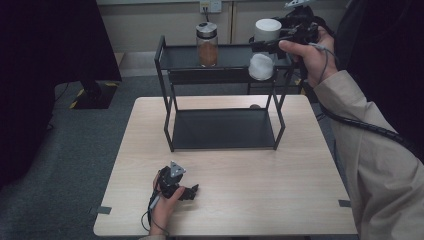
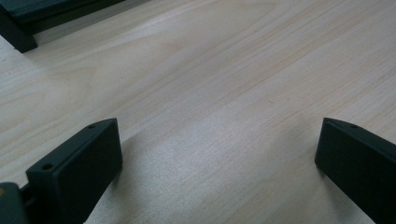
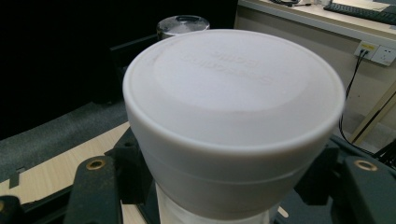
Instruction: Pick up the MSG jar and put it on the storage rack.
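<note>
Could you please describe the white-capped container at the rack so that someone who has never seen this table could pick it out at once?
Find the black two-tier rack at the table's far side and look at its top shelf's right end. There the right gripper holds the white container. Unlike the glass jar of brown contents to its left, it is white, with a broad white cap.

Two jars in all: one white-capped jar [image 1: 263, 50] and one glass jar [image 1: 207, 44] with brown contents and a silver lid. One black metal rack [image 1: 167, 95] with two shelves stands on one wooden table [image 1: 240, 195]. Two handheld grippers, left [image 1: 192, 191] and right [image 1: 257, 46]. One wall socket [image 1: 210, 6] behind.
</note>
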`<act>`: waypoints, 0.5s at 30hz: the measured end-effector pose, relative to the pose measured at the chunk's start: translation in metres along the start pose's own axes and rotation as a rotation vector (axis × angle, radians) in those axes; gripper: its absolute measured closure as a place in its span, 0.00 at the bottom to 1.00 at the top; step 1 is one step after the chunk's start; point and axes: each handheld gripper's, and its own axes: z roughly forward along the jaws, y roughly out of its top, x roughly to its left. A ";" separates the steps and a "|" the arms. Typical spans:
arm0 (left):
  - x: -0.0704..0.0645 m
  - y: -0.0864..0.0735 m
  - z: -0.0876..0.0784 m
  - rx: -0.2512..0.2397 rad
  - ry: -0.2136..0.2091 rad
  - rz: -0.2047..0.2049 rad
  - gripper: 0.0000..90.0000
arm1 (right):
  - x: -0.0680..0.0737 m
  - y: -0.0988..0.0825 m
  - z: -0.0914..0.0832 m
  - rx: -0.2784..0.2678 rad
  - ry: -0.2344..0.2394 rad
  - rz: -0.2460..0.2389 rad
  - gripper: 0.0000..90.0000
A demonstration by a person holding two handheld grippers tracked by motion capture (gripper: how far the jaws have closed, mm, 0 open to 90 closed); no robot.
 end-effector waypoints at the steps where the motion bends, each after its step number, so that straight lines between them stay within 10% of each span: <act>1: 0.000 0.000 0.000 0.000 0.000 0.000 0.00 | 0.000 0.001 0.000 -0.004 -0.002 0.001 0.39; 15: 0.000 0.000 0.000 0.000 0.000 0.000 0.00 | -0.005 0.015 0.017 0.005 -0.065 0.014 0.39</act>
